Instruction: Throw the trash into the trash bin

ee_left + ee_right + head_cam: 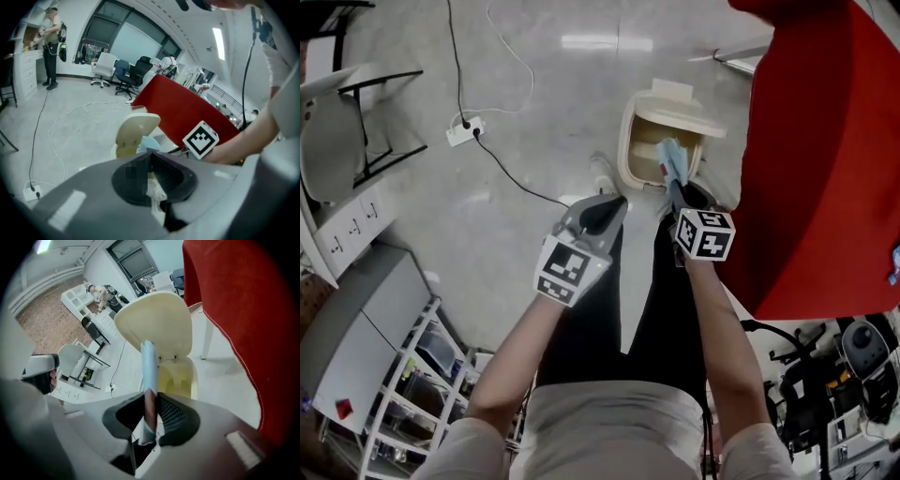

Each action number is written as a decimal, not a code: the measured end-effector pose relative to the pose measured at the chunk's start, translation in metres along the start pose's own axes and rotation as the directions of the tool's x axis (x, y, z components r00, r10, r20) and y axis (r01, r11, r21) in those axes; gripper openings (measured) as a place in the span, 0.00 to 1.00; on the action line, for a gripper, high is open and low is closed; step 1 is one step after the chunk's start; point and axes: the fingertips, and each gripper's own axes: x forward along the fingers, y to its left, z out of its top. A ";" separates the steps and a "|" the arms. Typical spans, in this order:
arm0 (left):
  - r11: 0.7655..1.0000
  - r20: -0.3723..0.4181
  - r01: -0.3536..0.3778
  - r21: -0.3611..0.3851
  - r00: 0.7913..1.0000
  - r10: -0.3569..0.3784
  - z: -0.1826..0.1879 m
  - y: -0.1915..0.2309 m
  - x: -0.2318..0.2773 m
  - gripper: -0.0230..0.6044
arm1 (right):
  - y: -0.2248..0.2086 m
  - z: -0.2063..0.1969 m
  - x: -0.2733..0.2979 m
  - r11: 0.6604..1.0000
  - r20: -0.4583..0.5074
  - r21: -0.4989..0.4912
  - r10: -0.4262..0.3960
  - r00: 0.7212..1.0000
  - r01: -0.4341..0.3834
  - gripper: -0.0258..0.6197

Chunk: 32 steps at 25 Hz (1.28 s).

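Trash, a light blue strip, is being flanked by the jaws of the right gripper, which are standing narrowly apart around it. In the head view the strip is being shown right over the mouth of the cream trash bin, whose lid is being kept raised behind the opening. A pale yellow inner bucket is being exposed inside the bin; what lies in it cannot be made out. The left gripper is being held just beside the right one, short of the bin, with its jaws together. The bin is being bordered by a red-draped table on the grey floor.
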 end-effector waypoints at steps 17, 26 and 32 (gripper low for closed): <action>1.000 -0.019 -0.009 -0.027 1.000 0.009 -0.016 -0.014 -0.014 0.04 | 0.008 -0.002 -0.021 1.000 0.036 -0.011 0.016 0.999 -0.016 0.38; 0.999 0.008 -0.030 -0.014 1.000 0.030 0.025 -0.046 -0.063 0.04 | 0.043 0.022 -0.104 0.997 0.102 -0.052 0.057 0.993 -0.052 0.30; 0.996 -0.005 -0.025 0.083 1.000 0.025 0.060 -0.079 -0.092 0.04 | 0.068 0.057 -0.177 0.992 0.196 -0.108 0.083 0.977 -0.063 0.12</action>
